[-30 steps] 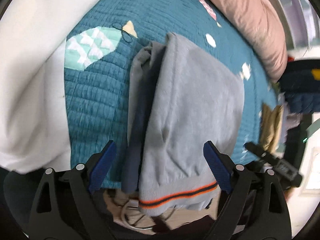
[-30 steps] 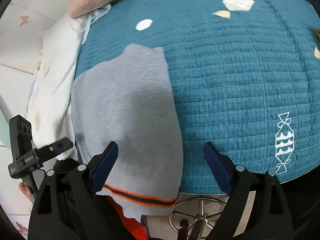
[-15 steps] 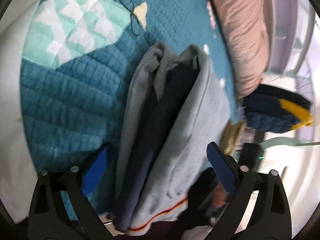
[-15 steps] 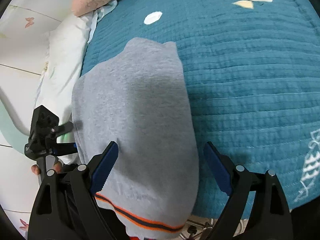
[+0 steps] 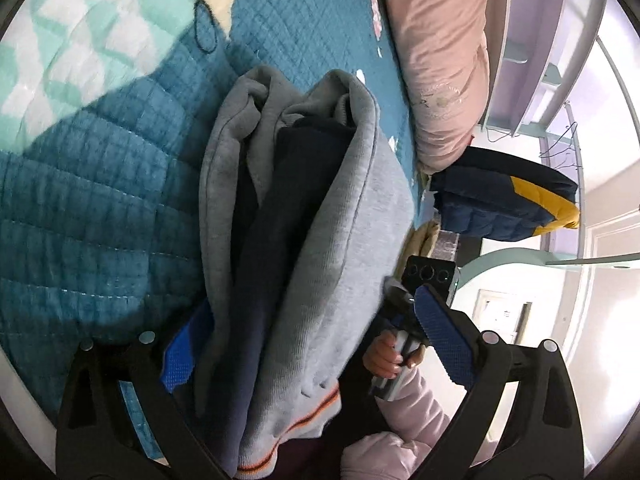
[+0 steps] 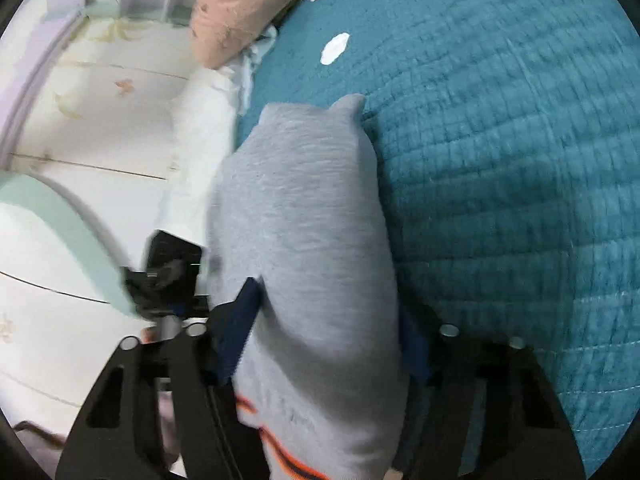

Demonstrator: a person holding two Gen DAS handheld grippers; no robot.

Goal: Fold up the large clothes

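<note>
A folded grey sweater [image 5: 352, 216] with navy inner layers and an orange-striped hem lies on the teal quilt [image 5: 100, 208]. My left gripper [image 5: 312, 304] is open wide at the open side of the stack. The stack sits between its fingers, and the left blue pad [image 5: 180, 356] is partly hidden by the cloth. In the right wrist view the same sweater [image 6: 312, 220] fills the gap of my right gripper [image 6: 328, 300]. Its jaws are closing, and both blue pads touch the sides of the cloth. The right gripper [image 5: 428, 276] also shows beyond the sweater in the left wrist view.
A pink pillow [image 5: 440, 60] lies at the head of the bed. A navy and yellow padded item [image 5: 504, 200] sits beyond the bed edge. A hand [image 5: 384, 356] in a pale pink sleeve holds the other gripper. White bedding [image 6: 200, 140] borders the quilt [image 6: 500, 160].
Both grippers have dropped lower and come closer to the sweater's hem end. The right jaws have narrowed onto the cloth. The left view has swung round to the stack's layered side.
</note>
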